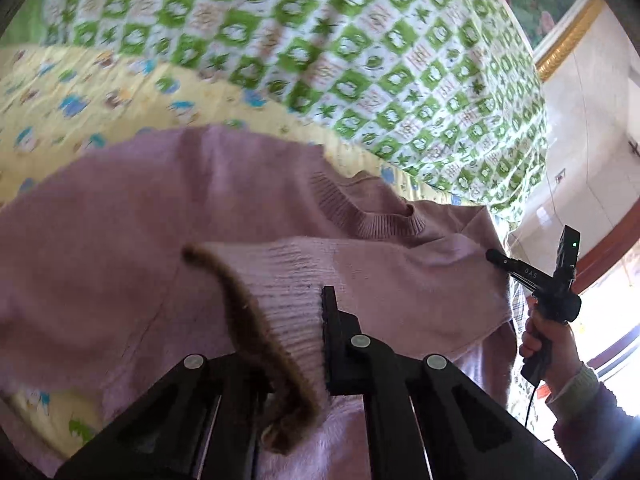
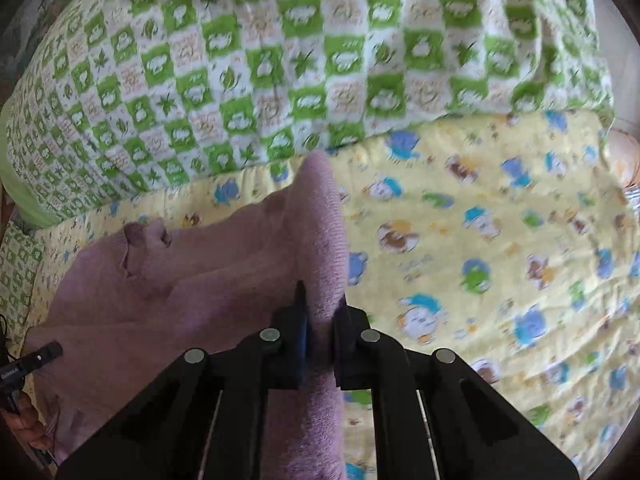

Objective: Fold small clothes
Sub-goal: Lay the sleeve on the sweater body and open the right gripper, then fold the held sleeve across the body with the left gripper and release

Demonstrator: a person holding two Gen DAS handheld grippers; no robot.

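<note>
A small pink knit sweater (image 1: 120, 220) lies on a yellow cartoon-print sheet (image 1: 80, 92). Its ribbed collar (image 1: 376, 224) faces the far side. My left gripper (image 1: 296, 332) is shut on a ribbed cuff with a brown fuzzy trim (image 1: 248, 320), held over the sweater's body. My right gripper (image 2: 320, 320) is shut on a fold of the sweater (image 2: 320, 232), lifting it into a ridge. In the left wrist view the right gripper (image 1: 496, 258) shows at the sweater's right edge. The sweater also shows in the right wrist view (image 2: 132, 300).
A green-and-white checked quilt (image 1: 320, 40) is bunched along the far side of the bed, also in the right wrist view (image 2: 280, 60). The yellow sheet (image 2: 500, 240) stretches to the right. A wall and gold-framed picture (image 1: 560, 52) stand at the far right.
</note>
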